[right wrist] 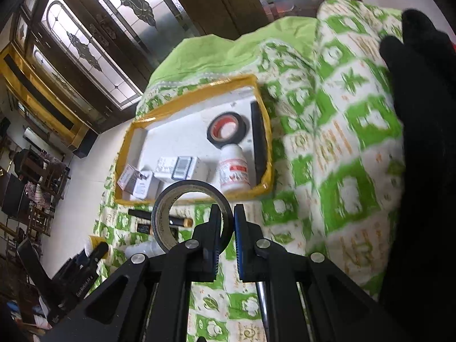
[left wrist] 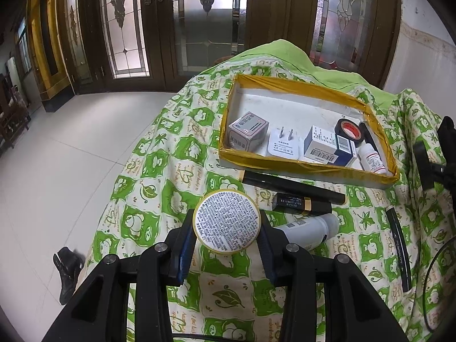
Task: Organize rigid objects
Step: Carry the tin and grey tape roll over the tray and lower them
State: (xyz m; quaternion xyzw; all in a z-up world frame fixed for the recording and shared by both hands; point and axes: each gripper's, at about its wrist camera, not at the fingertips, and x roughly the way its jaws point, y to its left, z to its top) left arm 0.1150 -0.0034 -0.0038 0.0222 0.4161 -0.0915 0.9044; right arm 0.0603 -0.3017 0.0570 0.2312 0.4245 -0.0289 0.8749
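Two tape rolls (right wrist: 226, 127), three boxes (left wrist: 248, 134), one tray (left wrist: 287, 81).

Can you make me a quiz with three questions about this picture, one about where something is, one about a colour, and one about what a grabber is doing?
1. Where is the white plug adapter?
A. Inside the yellow-edged tray
B. On the floor
C. Between gripper fingers

2. What colour is inside the tape roll in the tray?
A. Blue
B. Red
C. Green

3. What is the right hand-held gripper doing?
A. Standing wide open, holding nothing
B. Pinching a pen
C. Pinching the wall of a dark tape roll

Answers: 1 A, it lies between two small boxes in the tray. 2 B, its core shows red. 3 C, one finger is inside the ring, one outside.
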